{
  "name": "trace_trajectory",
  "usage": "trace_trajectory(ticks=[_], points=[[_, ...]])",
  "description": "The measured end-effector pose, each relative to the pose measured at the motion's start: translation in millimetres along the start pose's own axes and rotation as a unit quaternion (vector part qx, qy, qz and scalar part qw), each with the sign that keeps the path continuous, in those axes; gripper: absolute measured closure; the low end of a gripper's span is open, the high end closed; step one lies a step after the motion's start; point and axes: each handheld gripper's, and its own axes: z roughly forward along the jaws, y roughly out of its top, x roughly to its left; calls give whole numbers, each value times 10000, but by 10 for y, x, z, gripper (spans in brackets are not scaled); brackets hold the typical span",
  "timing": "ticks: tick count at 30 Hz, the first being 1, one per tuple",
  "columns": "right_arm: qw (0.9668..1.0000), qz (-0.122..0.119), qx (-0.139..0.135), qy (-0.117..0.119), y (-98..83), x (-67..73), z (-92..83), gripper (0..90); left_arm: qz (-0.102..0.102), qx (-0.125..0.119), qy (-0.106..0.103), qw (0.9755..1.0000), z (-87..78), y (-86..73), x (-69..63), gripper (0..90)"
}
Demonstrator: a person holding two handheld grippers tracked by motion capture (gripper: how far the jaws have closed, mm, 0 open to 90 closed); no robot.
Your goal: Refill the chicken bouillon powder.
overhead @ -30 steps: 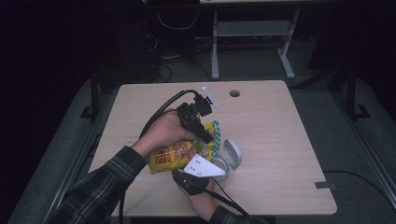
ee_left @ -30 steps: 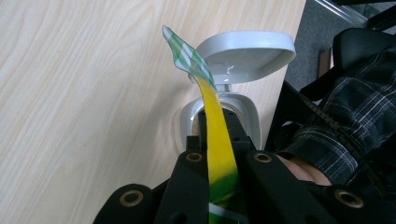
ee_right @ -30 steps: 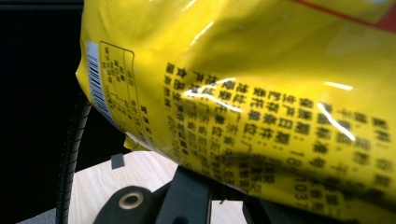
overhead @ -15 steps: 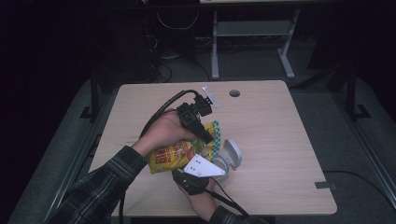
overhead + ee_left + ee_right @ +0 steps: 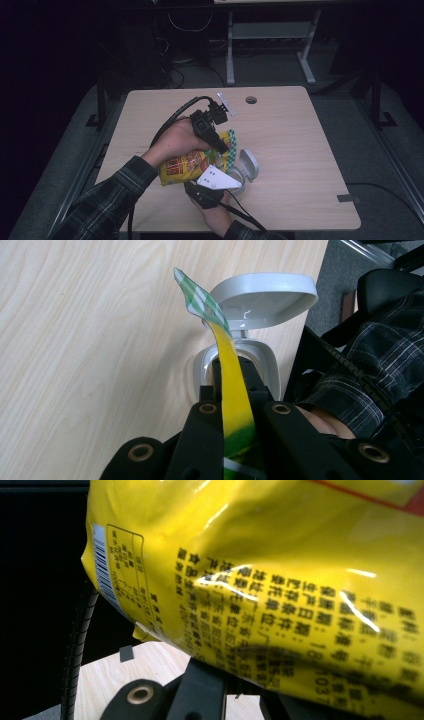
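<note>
The left gripper is clamped on the top seam of the yellow snack bag, which is held above the table just beside the open-lidded grey container, while the right gripper grips the bag's lower edge.

1. On the yellow snack bag you see rows of small black East Asian print, too blurred to read.
2. Its barcode sits at the left edge.
3. The digits "1803" end one line.
</note>
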Motion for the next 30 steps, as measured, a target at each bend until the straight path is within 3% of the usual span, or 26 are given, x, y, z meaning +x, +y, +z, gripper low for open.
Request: trace_trajectory(ticks=[30], points=[[10000, 19, -12, 8, -1, -14, 0, 898, -12, 24, 17, 10000, 20, 18, -4, 900]])
